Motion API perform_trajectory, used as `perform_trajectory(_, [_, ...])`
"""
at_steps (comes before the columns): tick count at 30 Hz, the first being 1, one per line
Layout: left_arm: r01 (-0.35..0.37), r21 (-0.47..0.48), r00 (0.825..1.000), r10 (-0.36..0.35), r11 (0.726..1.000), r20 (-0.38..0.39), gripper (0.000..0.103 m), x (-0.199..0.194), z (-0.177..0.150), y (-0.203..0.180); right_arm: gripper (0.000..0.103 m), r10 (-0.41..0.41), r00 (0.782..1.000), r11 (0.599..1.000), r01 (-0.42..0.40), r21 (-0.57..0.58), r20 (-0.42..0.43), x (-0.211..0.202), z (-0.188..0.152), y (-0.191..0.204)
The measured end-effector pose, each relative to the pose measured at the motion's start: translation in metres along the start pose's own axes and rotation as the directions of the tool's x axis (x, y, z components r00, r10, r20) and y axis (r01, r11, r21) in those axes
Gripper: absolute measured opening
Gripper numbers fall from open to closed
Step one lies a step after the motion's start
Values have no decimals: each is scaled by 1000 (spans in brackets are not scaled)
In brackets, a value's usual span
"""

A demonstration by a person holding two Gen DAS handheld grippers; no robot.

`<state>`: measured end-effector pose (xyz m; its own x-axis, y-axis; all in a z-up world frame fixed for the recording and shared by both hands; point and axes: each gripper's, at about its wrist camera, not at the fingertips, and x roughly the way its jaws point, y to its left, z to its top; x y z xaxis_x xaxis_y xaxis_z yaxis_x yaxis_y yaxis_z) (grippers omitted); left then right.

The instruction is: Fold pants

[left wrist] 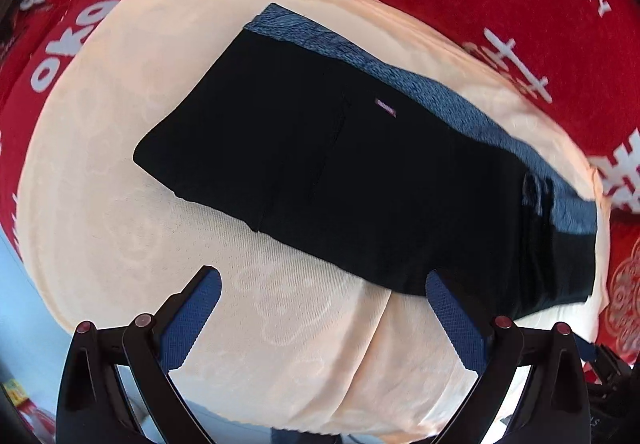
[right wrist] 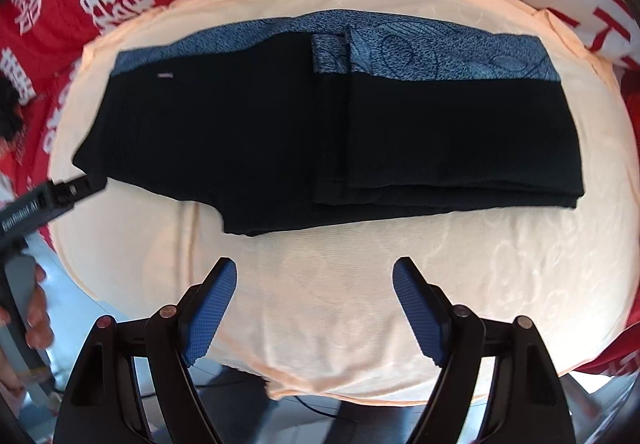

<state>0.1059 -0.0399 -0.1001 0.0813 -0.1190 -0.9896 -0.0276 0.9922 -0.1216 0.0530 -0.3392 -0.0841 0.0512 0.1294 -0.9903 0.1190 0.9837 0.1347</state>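
The black pants (right wrist: 320, 132) lie folded on the peach cloth (right wrist: 320, 304), blue band at 12 o'clock. The left gripper (left wrist: 320, 284) and right gripper (right wrist: 314, 280) are both wide open, holding nothing.

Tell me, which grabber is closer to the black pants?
Left. The left gripper has its tip right at the left edge of the black pants; touching or not is unclear. The right gripper hangs open over the peach cloth, back from the pants' near edge.
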Motion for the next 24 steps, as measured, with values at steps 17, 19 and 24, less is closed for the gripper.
perform_trajectory(17, [41,-128,998,-35,991,48,103,9,7,39,83,-7,999,976,-3,-217,-47,10,33,71])
perform_trajectory(19, [42,-135,998,-36,990,48,103,9,8,42,83,-7,999,973,-5,-229,-51,10,34,74])
perform_trajectory(24, [43,-151,998,-36,988,53,103,10,9,51,83,-8,998,971,-6,-241,-59,14,37,81])
